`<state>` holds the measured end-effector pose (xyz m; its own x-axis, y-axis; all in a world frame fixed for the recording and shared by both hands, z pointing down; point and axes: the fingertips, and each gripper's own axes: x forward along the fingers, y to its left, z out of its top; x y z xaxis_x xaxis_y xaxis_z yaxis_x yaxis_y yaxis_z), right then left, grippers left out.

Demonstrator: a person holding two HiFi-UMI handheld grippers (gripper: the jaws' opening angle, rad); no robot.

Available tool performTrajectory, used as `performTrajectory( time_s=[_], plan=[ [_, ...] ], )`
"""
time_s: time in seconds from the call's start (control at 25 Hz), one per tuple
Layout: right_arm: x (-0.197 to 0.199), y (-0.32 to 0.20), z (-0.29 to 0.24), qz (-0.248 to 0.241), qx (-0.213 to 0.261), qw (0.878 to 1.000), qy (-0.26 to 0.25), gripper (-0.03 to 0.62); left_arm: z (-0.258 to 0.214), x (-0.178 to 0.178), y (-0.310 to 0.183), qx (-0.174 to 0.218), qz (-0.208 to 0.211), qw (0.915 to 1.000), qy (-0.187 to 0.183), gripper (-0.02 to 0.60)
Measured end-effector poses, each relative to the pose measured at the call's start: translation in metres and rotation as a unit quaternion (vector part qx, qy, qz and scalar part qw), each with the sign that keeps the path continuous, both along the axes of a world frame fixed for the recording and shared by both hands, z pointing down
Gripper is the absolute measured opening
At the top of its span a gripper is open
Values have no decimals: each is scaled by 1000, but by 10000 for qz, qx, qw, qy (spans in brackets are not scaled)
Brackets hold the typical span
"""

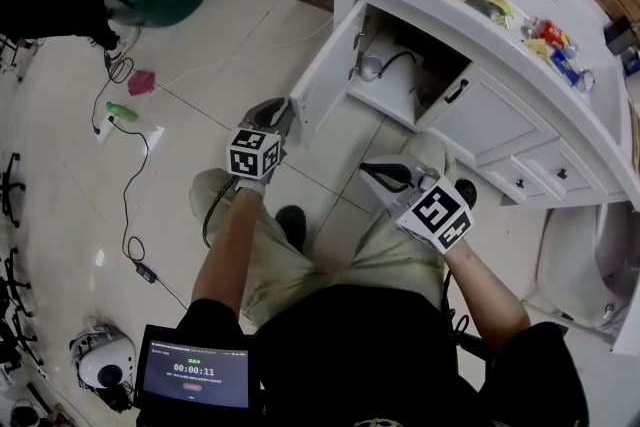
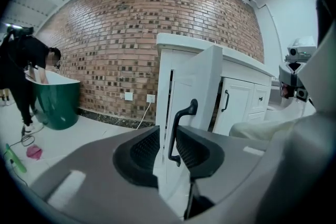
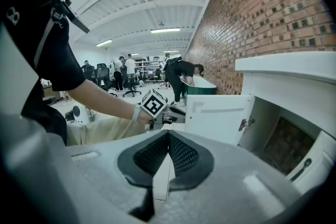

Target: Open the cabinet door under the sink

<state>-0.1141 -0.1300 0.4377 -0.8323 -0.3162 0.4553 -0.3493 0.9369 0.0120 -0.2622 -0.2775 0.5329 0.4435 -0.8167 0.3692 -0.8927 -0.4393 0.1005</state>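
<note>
Light, stiff door (image 2: 191, 78), best pulled by handle (image 2: 175, 131) between parted left gripper (image 2: 167, 129) jaws; right gripper (image 3: 169, 132) closed, empty.

Lighting's bright and even in here, coming from the strip lights (image 3: 165, 30) overhead, so shadows on the floor (image 1: 230, 45) stay soft and the glossy tiles throw back a few pale glare patches. Both gripper views are heavy fisheye: the brick wall (image 2: 157, 34) bows and the corners go black. Up close, my left gripper (image 2: 167, 136) and right gripper (image 3: 168, 136) look soft and out of focus, and the people (image 3: 123, 68) far back are small and mushy
</note>
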Motion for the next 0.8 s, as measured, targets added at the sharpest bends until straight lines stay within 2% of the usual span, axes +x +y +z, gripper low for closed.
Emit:
performTrajectory(
  time_s=[0.24,0.44,0.8],
  plan=[
    [0,-2,-5,41,25,10000,-53,-9,-1,-3,2,-39,-211,9998,-60,120],
    [2,-2,-2,41,21,10000,-39,-9,-8,-11,10,83,-420,9990,91,81],
    [3,-1,-8,51,106,9999,-95,-9,-31,1,43,301,-360,9985,269,95]
  ],
)
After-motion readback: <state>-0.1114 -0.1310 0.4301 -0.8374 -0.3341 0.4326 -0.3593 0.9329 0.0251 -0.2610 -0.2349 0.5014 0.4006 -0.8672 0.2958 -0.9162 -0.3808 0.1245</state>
